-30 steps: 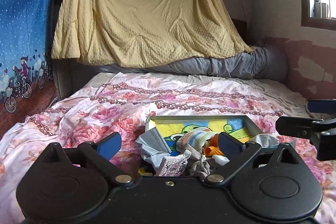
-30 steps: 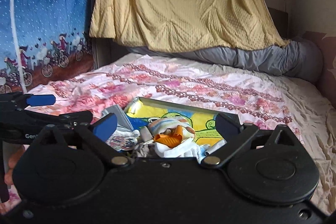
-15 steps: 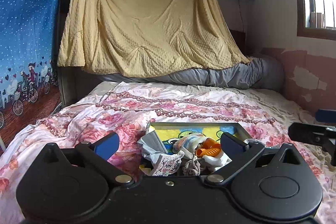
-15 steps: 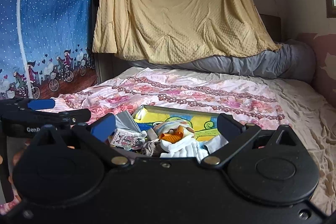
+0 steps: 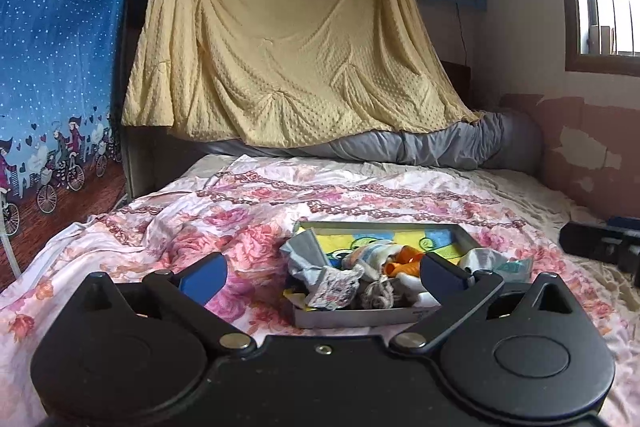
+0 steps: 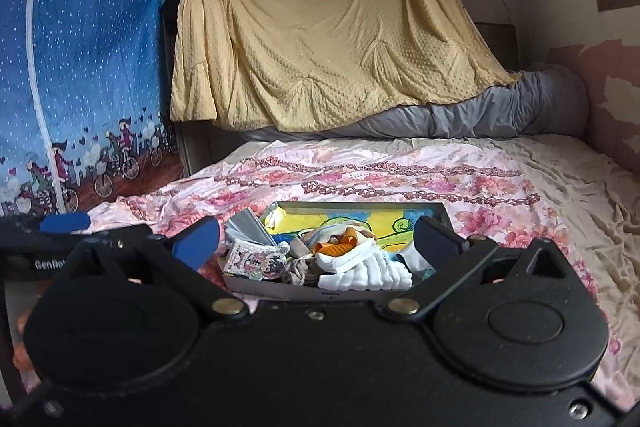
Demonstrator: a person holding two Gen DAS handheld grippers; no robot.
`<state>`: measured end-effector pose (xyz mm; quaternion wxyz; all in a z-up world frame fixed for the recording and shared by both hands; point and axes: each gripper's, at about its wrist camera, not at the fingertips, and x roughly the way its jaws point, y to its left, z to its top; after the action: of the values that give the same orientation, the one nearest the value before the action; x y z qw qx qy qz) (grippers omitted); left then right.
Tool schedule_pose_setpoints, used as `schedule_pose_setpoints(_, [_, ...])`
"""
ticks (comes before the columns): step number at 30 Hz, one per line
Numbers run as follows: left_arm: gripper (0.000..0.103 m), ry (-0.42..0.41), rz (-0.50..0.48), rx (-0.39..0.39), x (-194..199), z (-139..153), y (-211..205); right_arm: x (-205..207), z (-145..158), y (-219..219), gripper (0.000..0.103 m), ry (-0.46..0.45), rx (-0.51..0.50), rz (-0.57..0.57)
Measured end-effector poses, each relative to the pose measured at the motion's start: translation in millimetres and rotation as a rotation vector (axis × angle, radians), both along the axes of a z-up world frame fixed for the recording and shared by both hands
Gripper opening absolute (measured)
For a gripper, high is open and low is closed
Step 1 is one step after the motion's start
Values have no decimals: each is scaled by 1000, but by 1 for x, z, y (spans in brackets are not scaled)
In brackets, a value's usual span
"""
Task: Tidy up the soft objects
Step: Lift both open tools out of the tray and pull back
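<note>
The left tool (image 5: 322,273) hangs with its blue-padded fingers spread wide and nothing between them; the right tool (image 6: 316,237) is just as wide apart and equally empty. Straight ahead of both, framed between their fingertips, sits the shallow grey cardboard box with a yellow cartoon-printed floor (image 6: 360,207), resting on the pink floral bedspread (image 5: 280,203). Heaped at the box's near end are the soft things: a white ribbed cloth (image 6: 368,269), an orange knitted piece (image 6: 338,247), a white patterned sock-like item (image 5: 334,287), a grey folded fabric (image 5: 304,253) and a beige woolly bundle (image 5: 378,293).

The pile is tangled, so I judge that a pinch on one piece could drag its neighbours out with it or catch two layers at once. The box looks light and sits on yielding bedding; a sideways pull may slide or tip it unless the other tool steadies its rim. Thin cloth could also slip from the pads if pinched only at an edge.

Each tool's black body blocks the box's near wall and whatever lies before it. How many separate items the heap holds, and what they are, cannot be made out. In the left view the right tool appears only as a dark shape cut off at the edge.
</note>
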<state>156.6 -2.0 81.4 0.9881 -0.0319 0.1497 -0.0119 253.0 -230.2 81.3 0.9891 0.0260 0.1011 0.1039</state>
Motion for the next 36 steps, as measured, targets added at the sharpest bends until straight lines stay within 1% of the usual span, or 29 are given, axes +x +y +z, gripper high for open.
schedule_pose_setpoints(7, [102,6,35,-20,-4,-12,16,-11,-3,-3,103,-17,30,-13])
schedule_pose_setpoints(17, [102,-23,44,-37,-14,-16,23,-14,-13,-4,103,-5,30,-39])
schedule_pose_setpoints(21, [102,-31,48,-35,-17,-19,23,-18,-19,-5,103,3,48,-41])
schedule_pose_setpoints(26, [102,-36,48,-21,-23,-21,21,-20,-23,-1,103,14,45,-43])
schedule_pose_setpoints(33, [102,-52,66,-8,-36,-24,23,-30,-28,0,103,-2,43,-43])
schedule_pose_setpoints(36, [102,-46,69,-16,-41,-28,26,-34,-31,-1,103,-7,49,-37])
